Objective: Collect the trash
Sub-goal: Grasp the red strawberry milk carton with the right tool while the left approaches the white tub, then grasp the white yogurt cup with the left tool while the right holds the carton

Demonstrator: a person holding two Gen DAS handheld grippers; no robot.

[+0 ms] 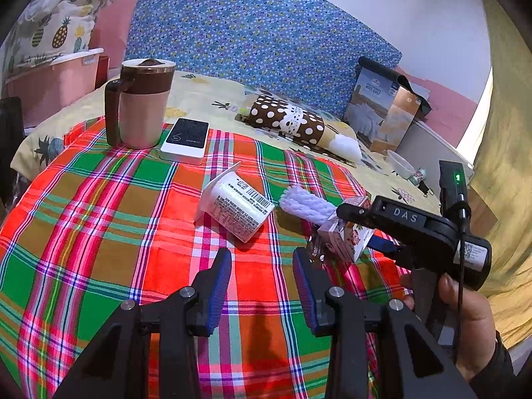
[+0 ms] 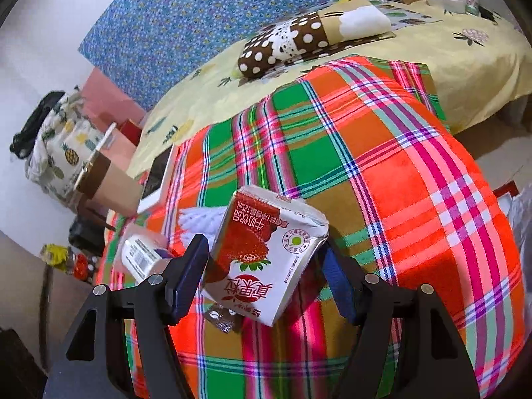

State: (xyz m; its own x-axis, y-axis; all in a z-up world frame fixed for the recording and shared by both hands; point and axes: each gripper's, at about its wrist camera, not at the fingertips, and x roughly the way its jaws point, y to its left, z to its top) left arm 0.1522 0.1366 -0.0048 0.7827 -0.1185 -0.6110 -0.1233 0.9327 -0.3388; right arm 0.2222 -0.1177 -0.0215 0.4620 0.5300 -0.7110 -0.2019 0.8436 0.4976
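Note:
A strawberry milk carton (image 2: pixel 266 256) sits tilted between my right gripper's (image 2: pixel 264 246) fingers, whose pads press its two sides just above the plaid cloth (image 2: pixel 382 173). The left wrist view shows the same carton (image 1: pixel 347 239) in my right gripper (image 1: pixel 357 229) at the right. A small dark wrapper (image 2: pixel 222 319) lies under the carton. A white yogurt cup (image 1: pixel 237 211) lies on its side at the cloth's middle, beside a white foam net (image 1: pixel 306 204). My left gripper (image 1: pixel 262 259) hangs open over bare cloth just in front of the cup, with nothing between its fingers.
A lidded brown and pink mug (image 1: pixel 139 103) and a flat white device with a black top (image 1: pixel 186 139) stand at the cloth's far left. Behind lie a polka-dot pillow (image 1: pixel 289 119), a boxed quilt (image 1: pixel 382 109) and a small bowl (image 1: pixel 400 164). A hand (image 1: pixel 465 316) holds the right gripper.

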